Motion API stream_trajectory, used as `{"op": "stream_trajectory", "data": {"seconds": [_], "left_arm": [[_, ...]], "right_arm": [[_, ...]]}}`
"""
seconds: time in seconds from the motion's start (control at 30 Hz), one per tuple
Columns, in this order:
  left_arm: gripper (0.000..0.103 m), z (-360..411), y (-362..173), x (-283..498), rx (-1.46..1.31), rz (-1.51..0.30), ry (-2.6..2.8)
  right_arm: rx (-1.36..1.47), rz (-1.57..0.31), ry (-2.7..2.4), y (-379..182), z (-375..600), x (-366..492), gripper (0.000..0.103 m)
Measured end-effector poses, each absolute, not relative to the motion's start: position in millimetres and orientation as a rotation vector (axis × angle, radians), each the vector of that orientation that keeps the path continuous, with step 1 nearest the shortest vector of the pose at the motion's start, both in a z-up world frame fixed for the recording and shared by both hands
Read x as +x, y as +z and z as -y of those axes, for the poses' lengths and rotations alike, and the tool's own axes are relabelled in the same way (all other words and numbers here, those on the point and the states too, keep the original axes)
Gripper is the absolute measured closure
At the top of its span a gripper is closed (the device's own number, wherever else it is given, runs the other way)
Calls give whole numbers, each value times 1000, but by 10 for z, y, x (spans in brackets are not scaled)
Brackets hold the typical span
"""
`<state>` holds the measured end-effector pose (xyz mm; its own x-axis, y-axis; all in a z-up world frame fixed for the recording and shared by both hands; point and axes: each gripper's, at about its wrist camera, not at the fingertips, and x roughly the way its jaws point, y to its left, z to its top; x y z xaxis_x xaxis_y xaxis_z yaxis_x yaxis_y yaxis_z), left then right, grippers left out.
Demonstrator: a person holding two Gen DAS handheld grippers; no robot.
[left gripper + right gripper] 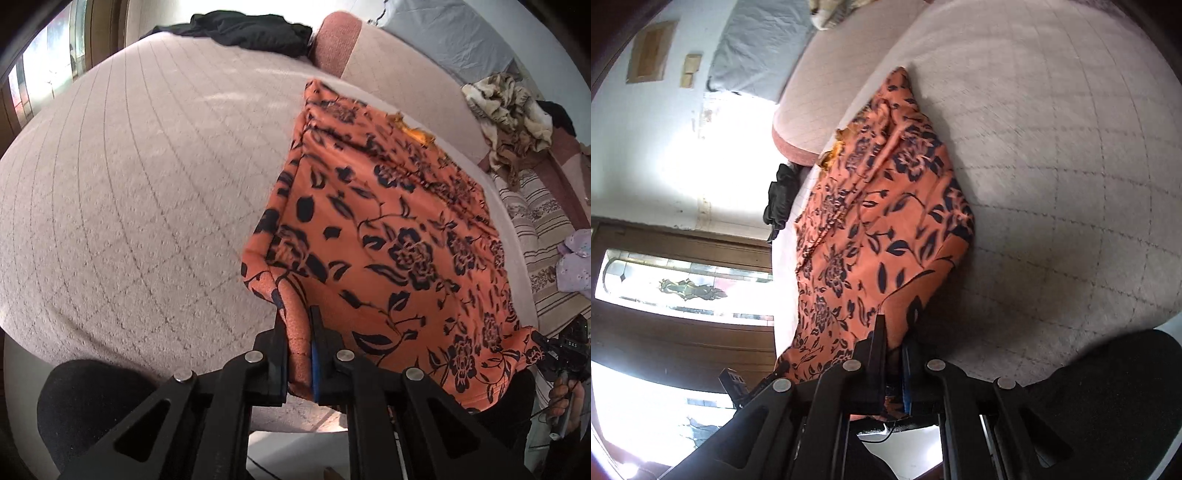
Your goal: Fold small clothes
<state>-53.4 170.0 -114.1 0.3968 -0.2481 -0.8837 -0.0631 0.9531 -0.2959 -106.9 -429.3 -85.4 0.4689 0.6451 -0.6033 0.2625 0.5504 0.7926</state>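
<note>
An orange garment with a dark floral print [391, 236] lies on the pale quilted bed cover [140, 177], its near edge lifted off the surface. My left gripper [297, 332] is shut on a bunched corner of that near edge. The other gripper [554, 350] shows at the far right of the left wrist view, pinching the opposite corner. In the right wrist view the same garment [879, 221] stretches away from my right gripper [892, 332], which is shut on a fold of its near corner. A small bright orange trim [833, 151] peeks out at the far edge.
A black garment [247, 31] lies at the far edge of the bed. A heap of beige clothes [513, 110] and a lilac cloth [576, 258] sit on a striped cover at the right. A pink cushion edge [792, 144] and a wooden door [676, 343] show in the right wrist view.
</note>
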Motion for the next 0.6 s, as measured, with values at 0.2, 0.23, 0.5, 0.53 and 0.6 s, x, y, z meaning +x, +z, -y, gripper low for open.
{"op": "stream_trajectory", "data": {"seconds": [0.2,0.23,0.5,0.53,0.6], "left_arm": [[94,-1639,-980,-348,-304,-1152,-161],[94,-1640,-854,-247,-313,-1123,-181],[94,-1556,111,1327,-397,-850,-259],[90,-1523,97,1587,-386,-835,-225],[78,-1438,-130,2122,-377,-869,-171]], "right_arm": [[1077,-1133,294,-1050,4298,-979,97],[1081,-1113,306,-987,4321,-903,97],[1056,-818,397,-171,4542,567,97],[1069,-777,382,-122,4594,790,97],[1114,-737,360,-204,4702,1247,94]]}}
